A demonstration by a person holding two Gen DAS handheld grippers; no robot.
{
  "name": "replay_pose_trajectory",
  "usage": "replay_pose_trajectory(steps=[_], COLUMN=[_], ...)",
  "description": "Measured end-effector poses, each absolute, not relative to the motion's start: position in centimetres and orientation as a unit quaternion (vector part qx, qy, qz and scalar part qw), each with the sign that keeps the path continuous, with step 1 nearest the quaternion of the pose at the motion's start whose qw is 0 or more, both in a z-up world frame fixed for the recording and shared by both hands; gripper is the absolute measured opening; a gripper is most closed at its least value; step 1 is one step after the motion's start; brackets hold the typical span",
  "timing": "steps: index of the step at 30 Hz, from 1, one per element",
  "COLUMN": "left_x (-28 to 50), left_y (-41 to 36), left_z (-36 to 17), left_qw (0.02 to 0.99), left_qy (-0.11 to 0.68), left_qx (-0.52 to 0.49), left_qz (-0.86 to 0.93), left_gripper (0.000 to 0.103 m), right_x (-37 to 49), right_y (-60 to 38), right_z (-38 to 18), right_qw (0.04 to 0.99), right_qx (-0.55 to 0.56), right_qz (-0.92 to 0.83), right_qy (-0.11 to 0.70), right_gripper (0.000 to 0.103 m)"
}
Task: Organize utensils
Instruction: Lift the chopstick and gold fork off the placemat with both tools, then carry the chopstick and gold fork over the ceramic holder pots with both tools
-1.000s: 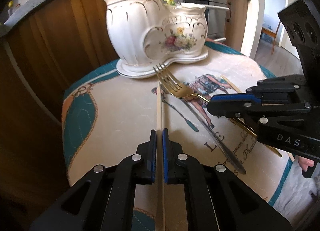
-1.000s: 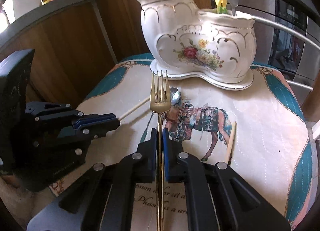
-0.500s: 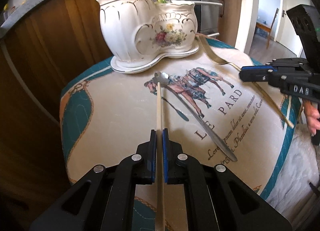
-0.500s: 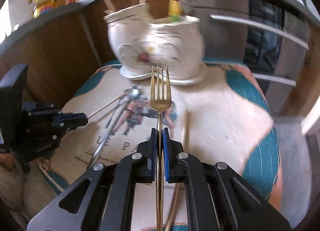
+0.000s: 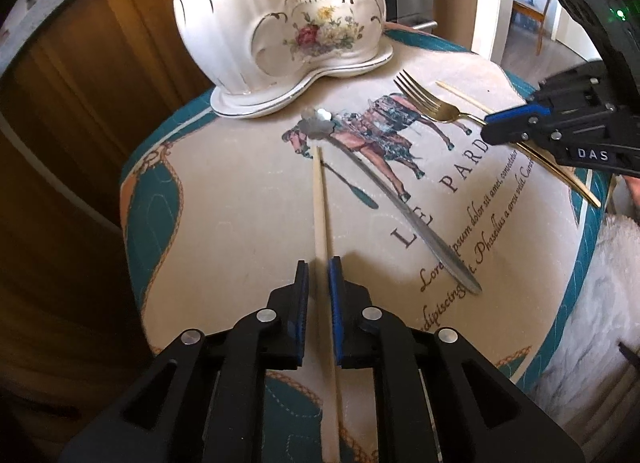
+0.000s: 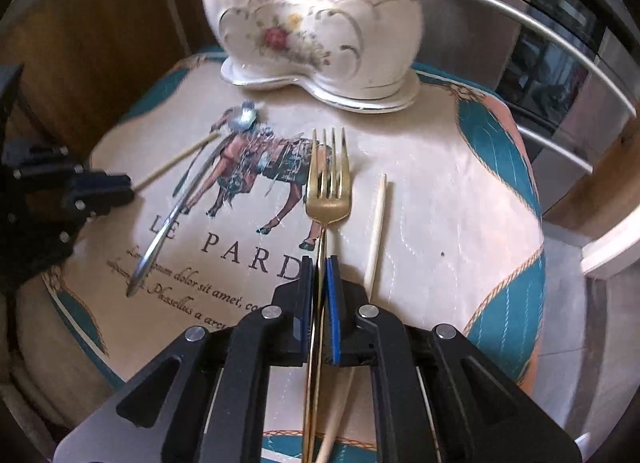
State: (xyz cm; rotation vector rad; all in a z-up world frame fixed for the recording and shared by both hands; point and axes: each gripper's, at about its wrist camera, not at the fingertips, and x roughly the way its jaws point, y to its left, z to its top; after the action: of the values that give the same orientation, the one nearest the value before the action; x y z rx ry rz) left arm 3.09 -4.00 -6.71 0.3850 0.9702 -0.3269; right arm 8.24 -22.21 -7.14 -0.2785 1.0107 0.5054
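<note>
A white floral ceramic holder (image 5: pixel 280 23) (image 6: pixel 320 23) stands at the far side of the printed placemat. My left gripper (image 5: pixel 318 263) is slightly open around a pale wooden chopstick (image 5: pixel 320 199) that lies on the mat. My right gripper (image 6: pixel 319 263) (image 5: pixel 490 129) has its jaws a little apart around the handle of a gold fork (image 6: pixel 326 191) (image 5: pixel 424 101) resting on the mat. A silver knife (image 5: pixel 400 203) (image 6: pixel 176 219) lies between them. A second chopstick (image 6: pixel 378 227) lies right of the fork.
The round table's placemat (image 5: pixel 240 203) drops off at the left and near edges. A wooden cabinet (image 5: pixel 80 83) stands behind on the left, an oven (image 6: pixel 560 63) on the right. The holder has utensils in it.
Both grippers have come down to the mat and loosened. The fork and the chopstick, held shut before, now lie on the mat between slightly parted jaws.
</note>
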Motion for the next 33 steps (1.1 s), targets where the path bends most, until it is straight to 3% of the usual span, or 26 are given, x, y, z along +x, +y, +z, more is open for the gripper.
replay_pose_trajectory(steps=[5, 10, 15, 26, 33], left_x=[2.5, 2.5, 2.5, 4.2, 8.7], left_y=[-3.8, -2.9, -2.0, -3.2, -2.9], left_z=[-6.7, -5.6, -2.8, 3.5, 8.4], left_qw=[0.86, 0.88, 0.911, 0.947, 0.968], left_qy=[0.451, 0.42, 0.353, 0.219, 0.116], left_qx=[0.176, 0.144, 0.111, 0.084, 0.011], left_qz=[-0.162, -0.17, -0.18, -0.22, -0.222], left_gripper=[0.007, 0.006, 0.006, 0.006, 0.006], right_x=[8.1, 7.2, 6.3, 6.8, 9.5], right_y=[-20.9, -22.2, -23.4, -22.5, -23.4], right_z=[-7.4, -5.9, -3.2, 3.2, 8.1], right_qw=[0.837, 0.863, 0.891, 0.946, 0.963], right_qx=[-0.17, -0.079, -0.01, 0.01, 0.04], right_qz=[0.235, 0.27, 0.295, 0.267, 0.243], right_qy=[0.464, 0.421, 0.344, 0.183, 0.114], right_gripper=[0.006, 0.006, 0.006, 0.006, 0.006])
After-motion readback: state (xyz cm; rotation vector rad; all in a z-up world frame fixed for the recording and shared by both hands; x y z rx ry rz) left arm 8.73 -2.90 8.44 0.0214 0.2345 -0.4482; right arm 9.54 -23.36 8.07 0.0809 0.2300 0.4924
